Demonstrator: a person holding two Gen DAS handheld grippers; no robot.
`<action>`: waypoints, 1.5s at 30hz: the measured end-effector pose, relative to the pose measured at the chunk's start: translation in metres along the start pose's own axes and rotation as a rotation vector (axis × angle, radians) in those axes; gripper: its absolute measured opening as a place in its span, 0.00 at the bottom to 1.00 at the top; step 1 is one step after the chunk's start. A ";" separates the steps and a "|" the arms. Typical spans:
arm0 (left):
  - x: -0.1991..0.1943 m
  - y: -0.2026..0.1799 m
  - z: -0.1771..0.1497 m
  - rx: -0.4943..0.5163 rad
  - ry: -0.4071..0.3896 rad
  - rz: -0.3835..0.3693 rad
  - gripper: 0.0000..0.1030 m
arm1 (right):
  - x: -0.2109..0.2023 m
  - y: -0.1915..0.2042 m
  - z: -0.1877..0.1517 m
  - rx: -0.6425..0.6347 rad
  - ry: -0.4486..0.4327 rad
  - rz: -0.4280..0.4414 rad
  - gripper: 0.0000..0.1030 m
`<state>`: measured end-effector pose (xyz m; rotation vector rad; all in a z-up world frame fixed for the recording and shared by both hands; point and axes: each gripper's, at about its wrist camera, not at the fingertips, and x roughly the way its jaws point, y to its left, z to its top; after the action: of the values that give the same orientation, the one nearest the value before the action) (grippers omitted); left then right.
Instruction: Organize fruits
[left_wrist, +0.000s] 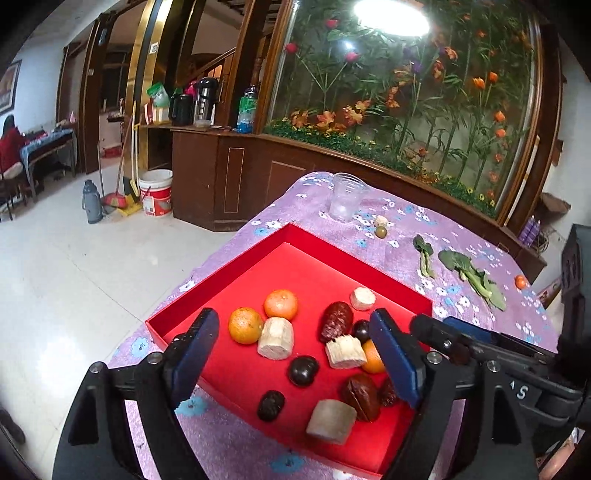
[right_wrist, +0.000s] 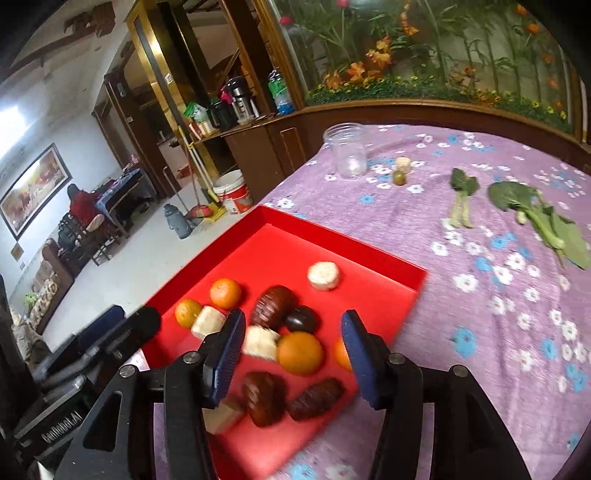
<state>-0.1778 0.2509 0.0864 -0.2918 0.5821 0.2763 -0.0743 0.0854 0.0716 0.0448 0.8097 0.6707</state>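
1. Fruits lie loose in the red tray (left_wrist: 207, 291): oranges (left_wrist: 280, 304), dark brown ridged pieces (left_wrist: 335, 321), near-black round ones (left_wrist: 303, 370) and pale cut chunks (left_wrist: 276, 338), mostly in the tray's near half.
2. One pale round slice (right_wrist: 323, 275) sits apart from the rest, toward the tray's far right wall.
3. Above the tray's near edge, the left gripper (left_wrist: 295, 363) tilts downward with its blue pads wide apart and nothing pressed between them.
4. Over the tray's near right part, the right gripper (right_wrist: 291, 354) also angles down, jaws about half spread; an orange (right_wrist: 300, 352) lies between the pads in its view, but the pads do not press on it.
5. The tray rests on a purple flowered cloth (right_wrist: 480, 295).
6. Beyond the tray's far corner stand a clear plastic cup (left_wrist: 347, 196) and a small green fruit (left_wrist: 381, 232).
7. Right of the tray, leafy greens (right_wrist: 535, 214) lie on the cloth, well apart from it.
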 end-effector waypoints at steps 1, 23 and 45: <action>-0.002 -0.005 -0.001 0.009 0.001 0.003 0.81 | -0.004 -0.002 -0.003 -0.002 -0.006 -0.008 0.59; -0.074 -0.058 -0.026 0.065 -0.215 0.225 1.00 | -0.062 -0.012 -0.064 -0.032 -0.084 -0.079 0.72; -0.037 -0.072 -0.052 0.144 -0.024 0.221 1.00 | -0.061 0.006 -0.080 -0.169 -0.156 -0.218 0.83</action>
<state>-0.2094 0.1597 0.0799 -0.0846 0.6083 0.4482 -0.1622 0.0383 0.0577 -0.1417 0.5949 0.5197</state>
